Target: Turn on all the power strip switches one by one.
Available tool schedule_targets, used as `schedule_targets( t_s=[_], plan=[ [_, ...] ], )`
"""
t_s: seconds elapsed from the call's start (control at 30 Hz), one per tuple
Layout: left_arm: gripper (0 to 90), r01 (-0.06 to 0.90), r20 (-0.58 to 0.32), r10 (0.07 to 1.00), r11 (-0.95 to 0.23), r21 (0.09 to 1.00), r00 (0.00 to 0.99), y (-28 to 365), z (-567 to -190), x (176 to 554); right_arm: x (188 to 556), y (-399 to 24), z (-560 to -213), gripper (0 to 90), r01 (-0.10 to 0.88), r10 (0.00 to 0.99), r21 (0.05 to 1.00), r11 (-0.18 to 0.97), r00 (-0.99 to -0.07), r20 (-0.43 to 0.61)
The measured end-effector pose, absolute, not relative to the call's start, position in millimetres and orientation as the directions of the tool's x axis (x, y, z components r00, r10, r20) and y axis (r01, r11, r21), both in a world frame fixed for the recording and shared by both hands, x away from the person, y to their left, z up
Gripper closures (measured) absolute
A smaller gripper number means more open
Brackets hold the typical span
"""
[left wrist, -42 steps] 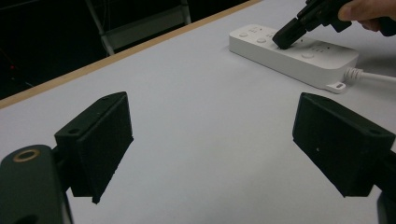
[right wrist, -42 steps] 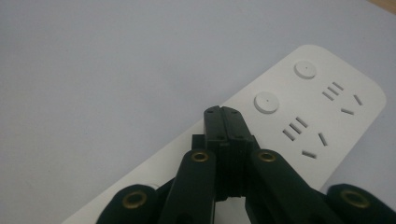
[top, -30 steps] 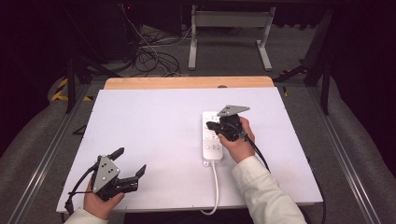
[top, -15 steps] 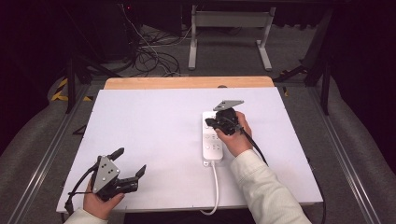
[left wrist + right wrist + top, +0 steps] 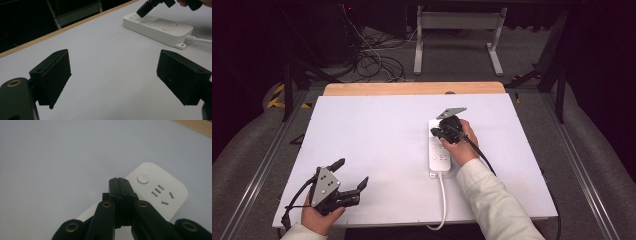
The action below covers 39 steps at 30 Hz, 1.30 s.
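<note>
High view: a white power strip (image 5: 439, 150) lies lengthwise right of centre on the white-covered table (image 5: 377, 145), its white cord (image 5: 443, 200) running off the near edge. The right gripper (image 5: 443, 131) is over the strip's far end, its fingers together with nothing between them, and its black cable (image 5: 479, 152) trails back past the person's pale sleeve (image 5: 497, 205). The left gripper (image 5: 352, 182) rests at the near left corner, well apart from the strip, with its fingers apart and empty. The table surface between the two grippers is bare. Beyond the wooden far edge (image 5: 412, 88) stand loose floor cables (image 5: 372, 60) and a white metal frame (image 5: 457, 35), none of them on the table.

Left gripper view: both fingers (image 5: 53, 75) stand wide over the bare table. The power strip is at upper right, and the closed tip of the right gripper (image 5: 143, 10) hangs just above its button end; contact cannot be told.

Right gripper view: the fingers (image 5: 120, 188) are pressed together directly over the strip (image 5: 160, 192), just beside its round button (image 5: 143, 179) and a socket (image 5: 161, 193).

Against the earlier frames: the right gripper has shifted toward the strip's far end and lower; the left gripper and the strip are unchanged.
</note>
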<state>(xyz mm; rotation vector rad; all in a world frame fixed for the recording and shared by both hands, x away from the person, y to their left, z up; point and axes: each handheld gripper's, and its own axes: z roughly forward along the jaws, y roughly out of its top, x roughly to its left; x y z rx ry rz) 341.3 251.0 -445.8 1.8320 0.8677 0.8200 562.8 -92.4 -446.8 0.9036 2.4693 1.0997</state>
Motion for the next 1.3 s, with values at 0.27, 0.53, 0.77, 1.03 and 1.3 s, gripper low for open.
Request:
schedule_targets(
  t_s=[0.27,0.53,0.77,1.03,1.3],
  plan=[
    [12.4,0.220,0.172,0.830,-0.330,0.918,0.530,251.0,-445.8,341.4,566.7,-90.7,-453.6,90.0,0.439,0.652,0.728,0.527,-0.758,-0.015],
    [12.3,0.219,0.172,0.830,-0.330,0.918,0.530,251.1,-445.7,341.2,568.2,-92.1,-455.1,90.0,0.451,0.657,0.731,0.512,-0.754,0.004],
    [12.3,0.218,0.172,0.830,-0.330,0.918,0.531,250.8,-445.8,341.0,567.9,-91.8,-456.0,90.0,0.453,0.663,0.729,0.513,-0.748,-0.002],
    [12.3,0.217,0.172,0.830,-0.329,0.919,0.531,250.6,-445.7,340.9,567.2,-90.4,-457.0,90.0,0.451,0.663,0.724,0.521,-0.748,-0.011],
    [12.4,0.219,0.171,0.830,-0.329,0.919,0.531,250.5,-445.6,340.9,566.6,-86.4,-456.1,90.0,0.460,0.672,0.706,0.539,-0.740,-0.030]
  ],
)
